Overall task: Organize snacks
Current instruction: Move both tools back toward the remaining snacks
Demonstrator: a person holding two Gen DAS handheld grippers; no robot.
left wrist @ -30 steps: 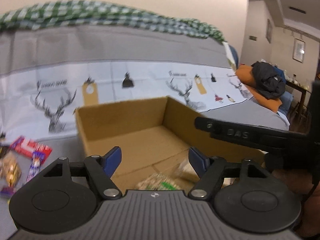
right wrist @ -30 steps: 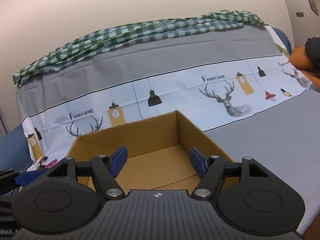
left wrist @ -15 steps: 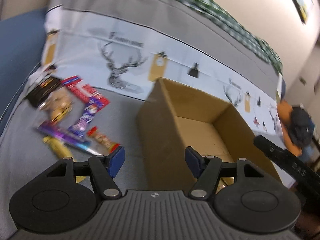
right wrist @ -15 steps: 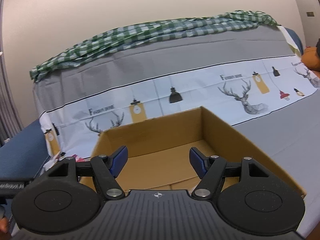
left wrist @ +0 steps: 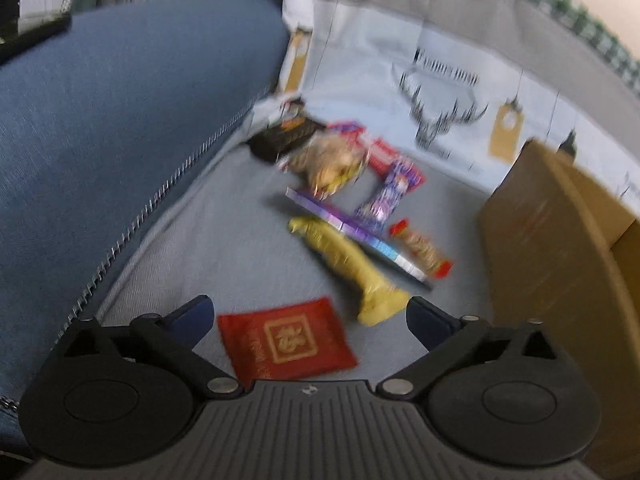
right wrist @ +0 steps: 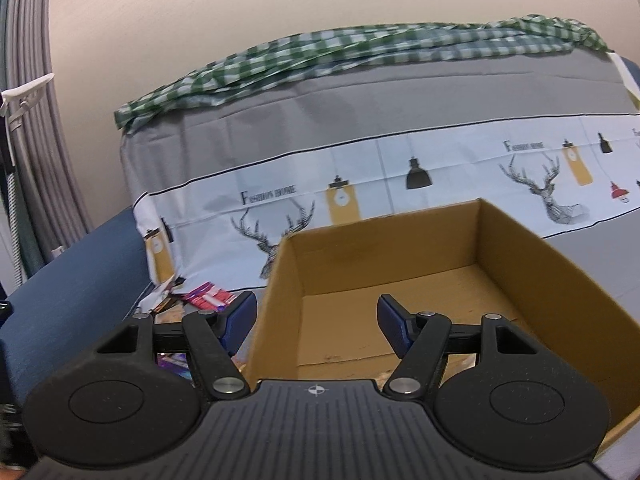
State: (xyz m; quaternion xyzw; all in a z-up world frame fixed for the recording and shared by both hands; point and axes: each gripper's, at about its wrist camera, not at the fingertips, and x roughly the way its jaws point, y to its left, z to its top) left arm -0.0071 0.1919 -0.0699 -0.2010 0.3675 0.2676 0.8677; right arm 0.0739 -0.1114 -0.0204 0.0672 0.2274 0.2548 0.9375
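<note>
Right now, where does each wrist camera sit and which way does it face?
Left wrist: on the left gripper, tilted down at loose snacks on the grey cover; its open jaws, just widened, frame a red packet.
Right wrist: on the right gripper, facing into the cardboard box; its open jaws show, empty.
Shared: the cardboard box and the snack pile.

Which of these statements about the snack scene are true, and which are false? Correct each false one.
1. The left gripper holds the red packet. False: its jaws are wide open, having just opened; the packet lies on the grey cover.
2. The cardboard box stands open-topped. True.
3. The yellow snack bag is inside the box. False: it lies outside it.
4. The right gripper is open with nothing between its jaws. True.
</note>
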